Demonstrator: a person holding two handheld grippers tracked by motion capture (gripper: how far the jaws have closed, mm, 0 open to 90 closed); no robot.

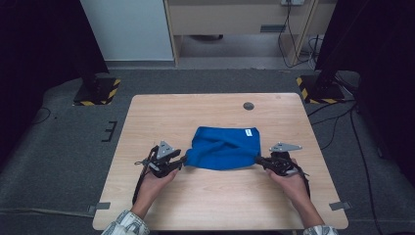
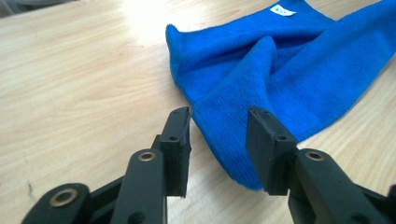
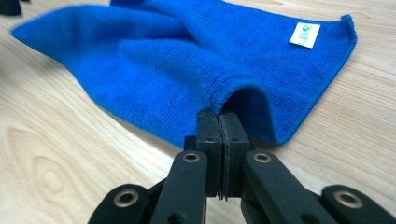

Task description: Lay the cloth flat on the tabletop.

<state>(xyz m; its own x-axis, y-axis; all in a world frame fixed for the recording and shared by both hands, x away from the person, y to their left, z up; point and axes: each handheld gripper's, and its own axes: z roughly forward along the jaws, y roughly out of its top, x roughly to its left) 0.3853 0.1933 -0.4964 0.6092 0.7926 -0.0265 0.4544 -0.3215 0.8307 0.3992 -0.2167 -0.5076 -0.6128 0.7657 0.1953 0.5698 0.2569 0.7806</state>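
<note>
1. pinching the near right corner of the blue cloth (image 1: 223,148), your right gripper (image 1: 260,160) has its jaws pressed flat together on a folded edge, seen closely in the right gripper view (image 3: 219,116). that hold looks meant to anchor the corner so it can be lifted or pulled out straight.
2. your left gripper (image 1: 183,159) sits at the cloth's opposite near corner, at about 9 o'clock of the cloth. in the left gripper view its jaws (image 2: 218,126) stand apart with the cloth's corner lying between them, and the pads do not press it. i judge it is lined up to take that corner, so both near corners end up held alike.
3. the cloth lies bunched on the table (image 1: 147,117), a little toward 6 o'clock of the table's middle, with crossing folds across its top. its white label (image 1: 249,132) sits at the far right corner, about 1 o'clock of the cloth. the bunching is probably why you take the corners from both sides: pulling them apart would flatten it.
4. count: one cloth, one label, two grippers, two hands, one table. a small dark round cap (image 1: 248,105) is set in the table at 12 o'clock, well apart from the cloth.
</note>
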